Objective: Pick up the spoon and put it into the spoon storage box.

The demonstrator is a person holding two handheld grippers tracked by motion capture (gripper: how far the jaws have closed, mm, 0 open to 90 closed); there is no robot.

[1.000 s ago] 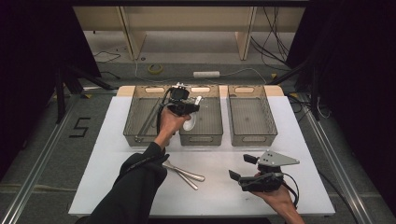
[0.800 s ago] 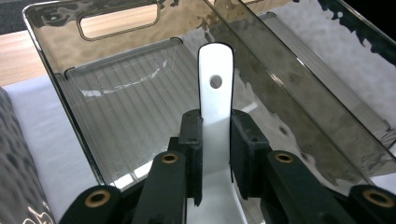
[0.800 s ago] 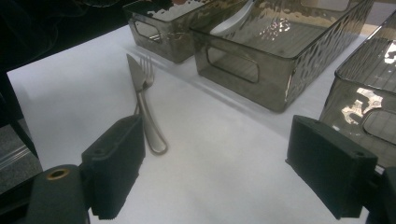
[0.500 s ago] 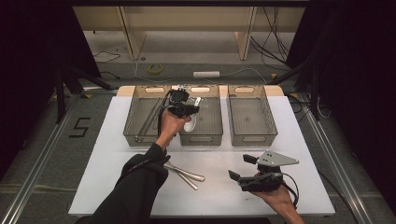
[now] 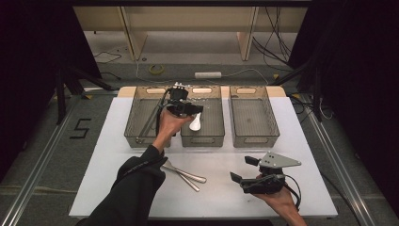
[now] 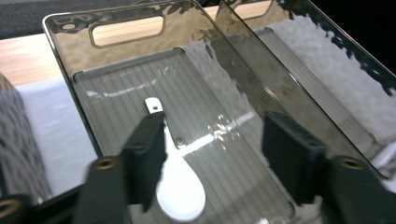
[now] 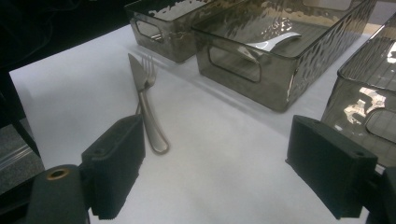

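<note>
Left gripper [image 5: 196,109] hangs over the middle tray [image 5: 202,139]; its jaws have just been opening and hold nothing. White spoon [image 6: 175,184] lies on the tray floor beneath them, handle pointing far. Right gripper [image 7: 224,172] wide open, empty, near the knife [image 7: 147,112] and fork [image 7: 148,70].

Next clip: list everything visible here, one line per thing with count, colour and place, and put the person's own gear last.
bins: three, smoky transparent, side by side at the far edge of the mat.
spoon: one, white, lying on the floor of the middle bin.
knife and fork: one each, silver, crossed on the mat in front of the bins.
mat: one, white, covering the table.
tape roll: one, yellowish, on the floor beyond the table.
left gripper: black, above the middle bin, jaws have just been opening, spoon released.
right gripper: black, open, low over the mat's near right.
</note>
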